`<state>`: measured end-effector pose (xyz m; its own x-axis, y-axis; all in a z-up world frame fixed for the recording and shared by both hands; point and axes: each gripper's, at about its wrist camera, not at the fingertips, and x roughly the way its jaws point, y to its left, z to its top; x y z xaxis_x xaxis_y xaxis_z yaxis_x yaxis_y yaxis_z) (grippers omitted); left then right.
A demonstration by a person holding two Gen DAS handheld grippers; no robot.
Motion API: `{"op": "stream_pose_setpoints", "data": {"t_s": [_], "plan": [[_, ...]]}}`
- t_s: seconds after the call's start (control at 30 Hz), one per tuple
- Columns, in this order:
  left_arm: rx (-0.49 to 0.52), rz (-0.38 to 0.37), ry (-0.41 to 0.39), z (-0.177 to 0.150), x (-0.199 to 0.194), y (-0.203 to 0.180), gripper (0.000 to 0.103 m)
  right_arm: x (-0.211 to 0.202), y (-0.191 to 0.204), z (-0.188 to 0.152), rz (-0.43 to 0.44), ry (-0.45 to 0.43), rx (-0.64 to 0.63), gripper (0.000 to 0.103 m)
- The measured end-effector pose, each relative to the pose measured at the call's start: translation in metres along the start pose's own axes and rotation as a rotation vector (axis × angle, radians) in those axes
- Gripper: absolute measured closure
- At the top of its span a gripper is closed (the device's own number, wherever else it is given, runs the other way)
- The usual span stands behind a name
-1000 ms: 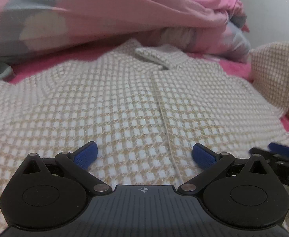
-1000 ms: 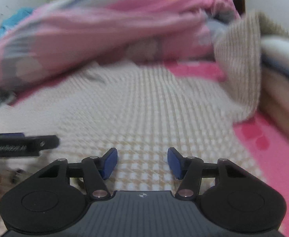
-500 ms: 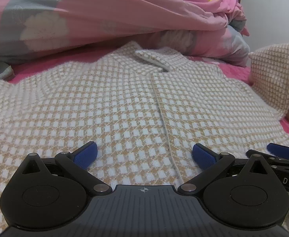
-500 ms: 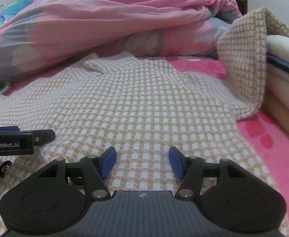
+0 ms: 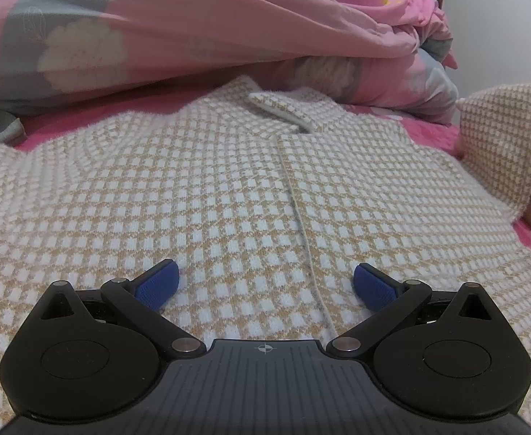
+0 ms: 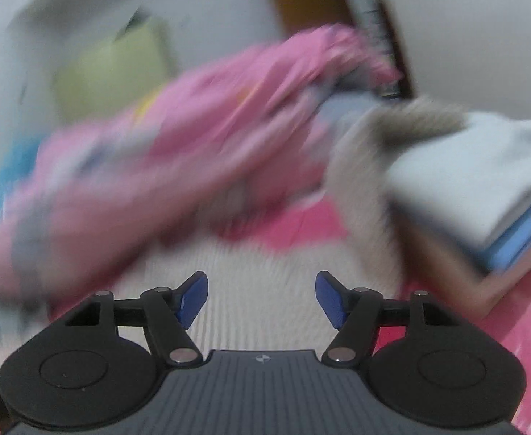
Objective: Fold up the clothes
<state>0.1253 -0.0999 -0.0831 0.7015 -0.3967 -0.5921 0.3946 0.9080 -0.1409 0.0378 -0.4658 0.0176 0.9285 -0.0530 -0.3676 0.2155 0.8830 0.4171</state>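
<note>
Left tool spread wide above a checked cardigan on a bed. Right tool, view blurred, empty and opening. No readable writing.

Pink floral quilt heaped behind (grey patches), pink bedsheet beneath, white wall beyond

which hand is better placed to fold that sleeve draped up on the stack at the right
Right, probably. The right tool faces the draped sleeve and folded stack, its jaws opening with nothing between them. The left tool sits open low over the sweater body, with the sleeve far to its right.
</note>
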Motion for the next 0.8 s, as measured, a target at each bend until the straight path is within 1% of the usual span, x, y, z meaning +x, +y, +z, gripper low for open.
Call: {"op": "stream_pose_setpoints", "data": {"t_s": [0.07,0.13,0.23,0.4,0.53,0.6,0.63,0.7,0.73,0.77,0.8], "plan": [[0.0,0.0,-0.001,0.0,0.0,0.0,0.0,-0.01,-0.033,0.033,0.002,-0.067,0.144,0.03],[0.0,-0.001,-0.002,-0.001,0.0,0.0,0.0,-0.009,-0.069,0.06,-0.009,-0.112,0.286,0.028],[-0.001,-0.001,-0.004,-0.001,0.0,0.0,0.0,0.006,-0.108,0.085,-0.044,-0.122,0.437,0.027],[-0.001,-0.002,-0.006,-0.002,-0.001,0.0,0.0,0.045,-0.141,0.107,-0.12,-0.106,0.551,0.027],[-0.001,-0.002,-0.007,-0.003,-0.001,0.0,0.0,0.07,-0.156,0.112,-0.162,-0.103,0.637,0.031],[-0.002,-0.003,-0.007,-0.003,-0.001,0.0,0.0,0.078,-0.159,0.114,-0.18,-0.1,0.653,0.032],[-0.002,-0.003,-0.007,-0.003,-0.001,0.0,0.0,0.083,-0.158,0.117,-0.195,-0.093,0.648,0.035],[-0.003,-0.003,-0.008,-0.003,-0.001,0.0,0.0,0.09,-0.158,0.12,-0.233,-0.074,0.627,0.046],[-0.003,-0.003,-0.008,-0.003,-0.001,0.0,0.0,0.095,-0.157,0.122,-0.256,-0.059,0.609,0.061],[-0.003,-0.003,-0.008,-0.003,-0.001,-0.001,0.0,0.099,-0.155,0.123,-0.273,-0.046,0.589,0.073],[-0.003,-0.003,-0.008,-0.003,-0.001,-0.001,0.0,0.101,-0.152,0.123,-0.275,-0.043,0.564,0.077]]}}
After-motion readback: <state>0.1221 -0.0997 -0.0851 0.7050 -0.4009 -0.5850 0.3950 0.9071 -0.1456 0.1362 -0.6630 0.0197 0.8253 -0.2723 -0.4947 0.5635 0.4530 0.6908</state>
